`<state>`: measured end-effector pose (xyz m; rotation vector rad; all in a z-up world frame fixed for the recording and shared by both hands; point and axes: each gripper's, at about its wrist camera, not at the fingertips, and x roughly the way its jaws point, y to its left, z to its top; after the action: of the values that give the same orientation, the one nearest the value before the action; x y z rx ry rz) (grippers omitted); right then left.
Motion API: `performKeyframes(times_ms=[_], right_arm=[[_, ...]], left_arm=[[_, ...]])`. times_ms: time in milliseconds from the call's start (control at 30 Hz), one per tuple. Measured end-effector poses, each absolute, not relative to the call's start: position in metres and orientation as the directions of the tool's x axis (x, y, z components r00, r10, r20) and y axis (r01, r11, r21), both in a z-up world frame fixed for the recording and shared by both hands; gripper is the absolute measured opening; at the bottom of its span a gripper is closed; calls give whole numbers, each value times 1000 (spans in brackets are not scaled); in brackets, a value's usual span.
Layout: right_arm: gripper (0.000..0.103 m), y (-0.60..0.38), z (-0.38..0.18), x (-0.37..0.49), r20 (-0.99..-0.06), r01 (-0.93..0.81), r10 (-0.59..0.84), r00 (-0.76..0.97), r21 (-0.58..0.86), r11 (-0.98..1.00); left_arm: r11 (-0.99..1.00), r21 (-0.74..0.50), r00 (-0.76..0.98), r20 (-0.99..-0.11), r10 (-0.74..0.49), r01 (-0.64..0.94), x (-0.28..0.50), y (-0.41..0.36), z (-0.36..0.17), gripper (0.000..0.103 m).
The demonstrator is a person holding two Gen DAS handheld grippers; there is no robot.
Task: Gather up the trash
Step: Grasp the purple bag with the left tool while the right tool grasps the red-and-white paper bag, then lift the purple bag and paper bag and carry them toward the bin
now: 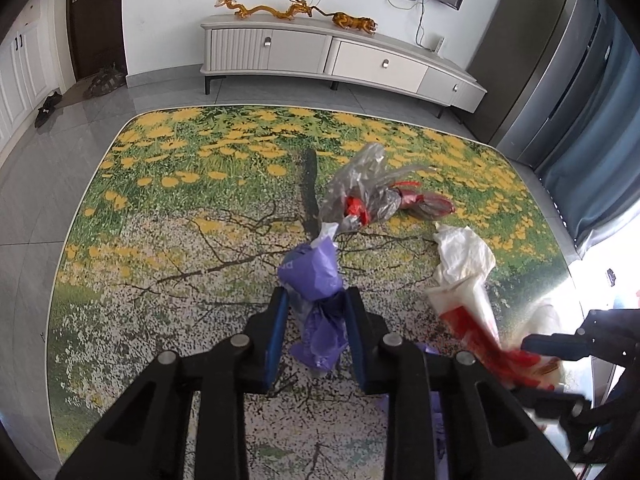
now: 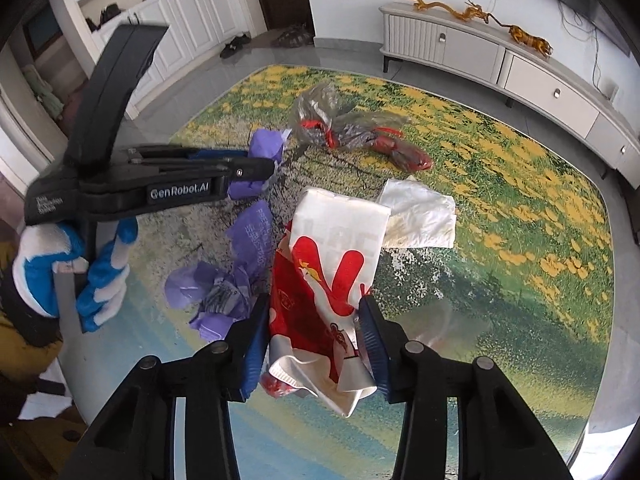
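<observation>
Left gripper (image 1: 316, 324) is pinching the crumpled purple bag (image 1: 316, 280) on the flowery table (image 1: 160, 240). Right gripper (image 2: 314, 344) is clamping the red-and-white wrapper (image 2: 328, 264) beside it.

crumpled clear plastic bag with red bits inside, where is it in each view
Left wrist: the crumpled clear plastic bag lies centre, slightly right, beyond the purple wrapper.
Right wrist: the bag lies in the upper middle.
Shared landmark: the amber dragon figurine on the cabinet.
</observation>
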<state>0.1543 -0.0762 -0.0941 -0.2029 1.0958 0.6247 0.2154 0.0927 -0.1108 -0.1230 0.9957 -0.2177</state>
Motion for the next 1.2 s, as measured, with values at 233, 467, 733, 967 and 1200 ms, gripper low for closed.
performKeyframes(times_ms=[233,467,733,967,1200], right_arm=[[26,-81,-84,151,-856,-551,403,324,176,816],[20,-88,-66,140,-821,-550,438,365,189,813],[6,-94,-54,126,-806,-540,439,397,181,822],[6,-101,-52,123,-807,-511,409,425,159,845],[50,-124,-51,142,-812,-436,351,465,135,890]], left_arm=[[969,-213,541,-804,-247,125,205,95,-102,18],[968,-219,555,-794,-250,124,194,97,-93,18],[966,-225,580,-773,-257,128,178,100,-78,18],[964,-233,594,-760,-264,131,167,105,-71,18],[958,-255,595,-752,-283,133,167,108,-73,18]])
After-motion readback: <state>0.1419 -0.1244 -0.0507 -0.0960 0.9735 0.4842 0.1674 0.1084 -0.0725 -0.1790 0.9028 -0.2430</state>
